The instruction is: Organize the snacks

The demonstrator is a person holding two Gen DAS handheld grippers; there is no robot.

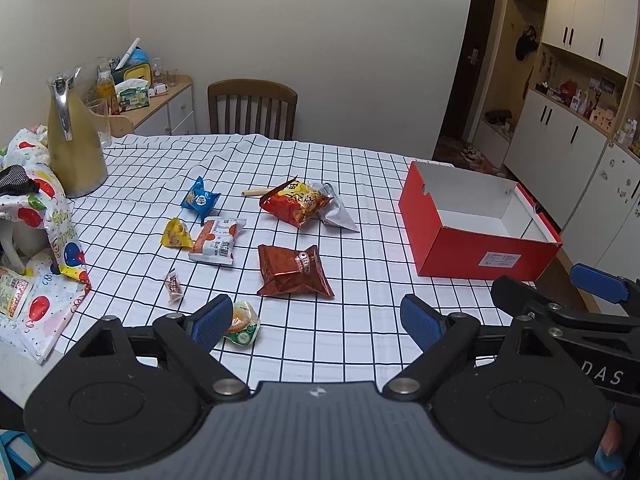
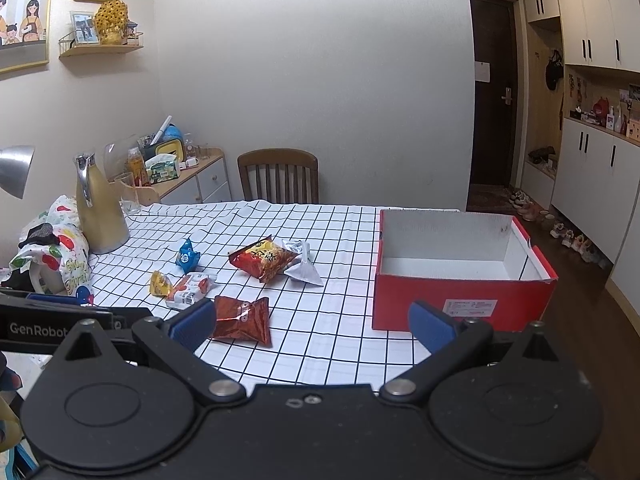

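Several snack packets lie on the checked tablecloth (image 1: pixel 360 208): a brown foil pack (image 1: pixel 294 270) (image 2: pixel 242 318), a red chip bag (image 1: pixel 294 202) (image 2: pixel 264 258), a silver bag (image 1: pixel 336 208), a blue pouch (image 1: pixel 200 199), a yellow pouch (image 1: pixel 177 234), a white-orange packet (image 1: pixel 216 240), a small candy (image 1: pixel 173 285) and a round green-orange snack (image 1: pixel 242 322). An empty red box (image 1: pixel 476 224) (image 2: pixel 460 268) stands open at the right. My left gripper (image 1: pixel 316 322) hovers open over the near edge, beside the round snack. My right gripper (image 2: pixel 312 326) is open, between the brown pack and the box.
A gold jug (image 1: pixel 74 140) and a balloon-print bag (image 1: pixel 44 216) crowd the table's left side. A wooden chair (image 1: pixel 252 108) stands at the far edge. Cabinets (image 1: pixel 568 140) line the right wall past the box. A wooden stick (image 1: pixel 256 191) lies behind the chip bag.
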